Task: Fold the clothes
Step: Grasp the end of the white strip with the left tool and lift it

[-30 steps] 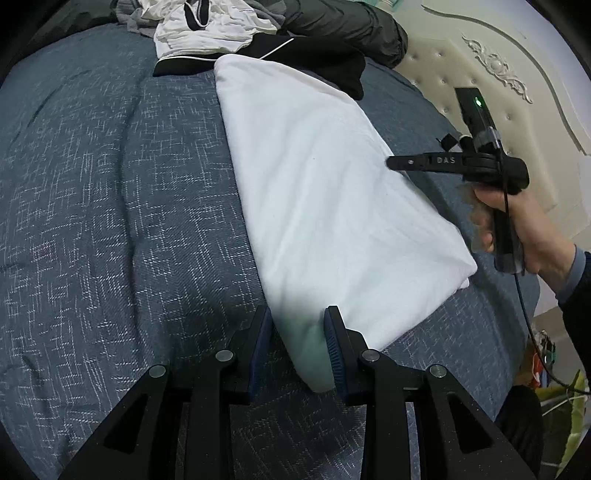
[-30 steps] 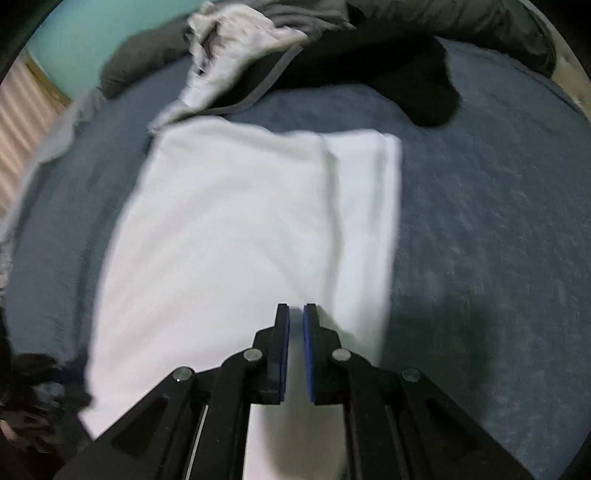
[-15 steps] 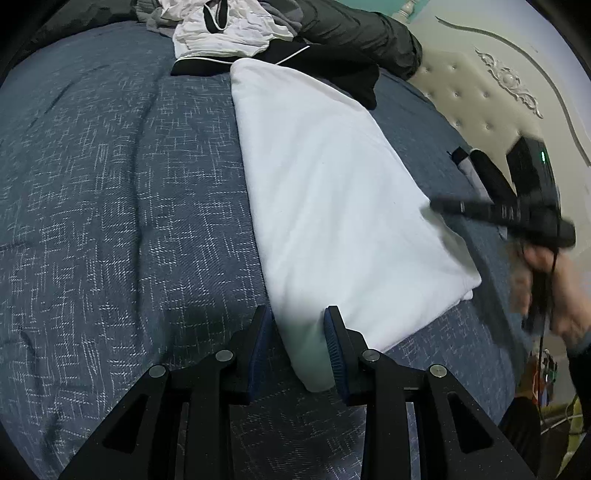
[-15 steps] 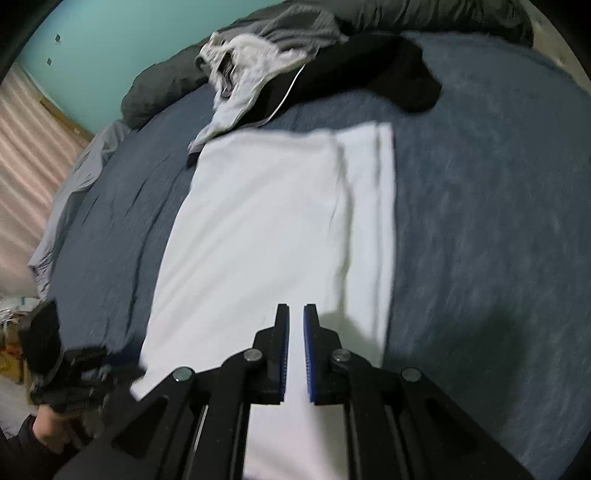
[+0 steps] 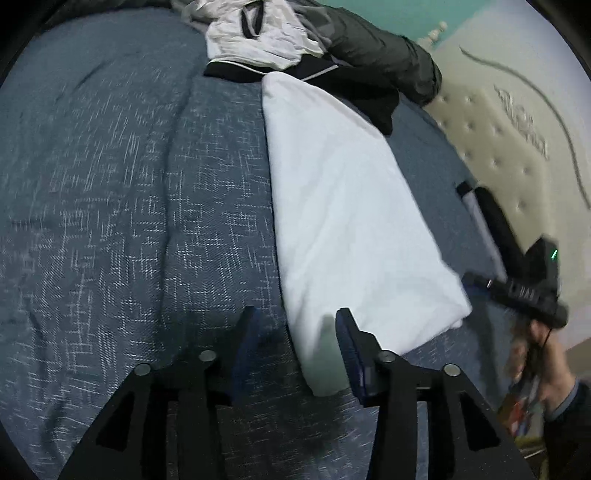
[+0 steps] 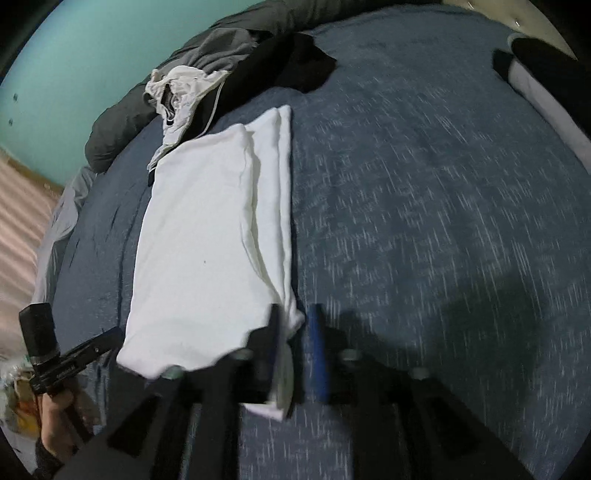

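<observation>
Plainly, the white garment (image 5: 343, 206) lies on the blue bedspread (image 5: 129, 192) as a long, narrow rectangle, its sides turned in so that layered edges run along one long side in the right wrist view (image 6: 273, 184); that much of a fold is there to see, though the strip is not doubled along its length. The left claw (image 5: 295, 343) stands released, jaws wide, straddling the near corner of the garment without pinching it; the right claw (image 6: 295, 350) is likewise parted, one jaw over the cloth's near corner and the other beside it over the bedspread, and motion blur leaves it unclear whether it touches the fabric. So both claws sit at the same short end of the strip, one at each corner; I judge that fits a stage where the lengthwise folds are laid and a crosswise fold, bringing this end toward the far end, would still be wanted for a compact bundle. Beyond the far end a heap of other clothes (image 5: 258, 33), white, grey and black, lies crumpled near the headboard (image 5: 517, 122); those look unfolded, so by my reading a good share of the work remains.
</observation>
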The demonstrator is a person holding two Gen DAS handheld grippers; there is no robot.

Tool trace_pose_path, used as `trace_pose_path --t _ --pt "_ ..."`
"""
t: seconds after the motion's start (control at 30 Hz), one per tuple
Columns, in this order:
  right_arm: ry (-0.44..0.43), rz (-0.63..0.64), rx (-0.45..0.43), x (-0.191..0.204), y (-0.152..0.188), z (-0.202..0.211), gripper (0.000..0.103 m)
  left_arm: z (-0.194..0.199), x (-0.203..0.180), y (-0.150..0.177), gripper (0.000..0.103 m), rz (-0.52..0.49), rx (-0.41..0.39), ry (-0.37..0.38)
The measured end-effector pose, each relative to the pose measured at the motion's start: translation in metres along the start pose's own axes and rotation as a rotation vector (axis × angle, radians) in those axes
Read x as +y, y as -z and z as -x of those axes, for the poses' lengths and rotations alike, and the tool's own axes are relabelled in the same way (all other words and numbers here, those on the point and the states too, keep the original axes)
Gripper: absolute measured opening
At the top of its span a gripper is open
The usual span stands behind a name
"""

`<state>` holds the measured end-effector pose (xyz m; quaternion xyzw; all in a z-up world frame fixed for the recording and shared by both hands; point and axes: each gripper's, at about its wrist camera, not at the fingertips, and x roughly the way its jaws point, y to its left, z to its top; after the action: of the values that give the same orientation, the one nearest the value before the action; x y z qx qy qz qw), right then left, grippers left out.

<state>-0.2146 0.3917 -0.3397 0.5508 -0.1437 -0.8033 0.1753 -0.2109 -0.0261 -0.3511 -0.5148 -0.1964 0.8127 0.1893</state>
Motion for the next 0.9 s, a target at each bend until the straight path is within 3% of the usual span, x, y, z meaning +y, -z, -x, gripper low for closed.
trace_pose_path --t 0.03,0.1,0.27,0.53,0.73,0.9 --pt "-0.014 -0.015 0.013 -0.001 0.001 -0.002 0.048 -0.002 0.000 -0.001 0.052 0.015 0.003 0.020" --pt "-0.046 -0.038 0.041 -0.004 0.005 -0.004 0.049 -0.018 -0.010 -0.005 0.058 0.023 0.026 0.044" --pt "-0.073 -0.042 0.110 0.004 0.013 -0.021 0.060 -0.038 -0.011 -0.001 0.059 0.067 0.075 0.080" --pt "-0.070 -0.024 0.135 0.014 0.011 -0.032 0.061 -0.049 -0.007 0.001 0.060 0.129 0.096 0.115" --pt "-0.083 0.015 0.181 0.030 0.014 -0.045 0.061 -0.047 -0.017 0.002 0.059 0.097 0.105 0.119" --pt "-0.116 -0.039 0.191 0.026 0.008 -0.055 0.061 -0.051 -0.014 0.002 0.059 0.106 0.109 0.128"
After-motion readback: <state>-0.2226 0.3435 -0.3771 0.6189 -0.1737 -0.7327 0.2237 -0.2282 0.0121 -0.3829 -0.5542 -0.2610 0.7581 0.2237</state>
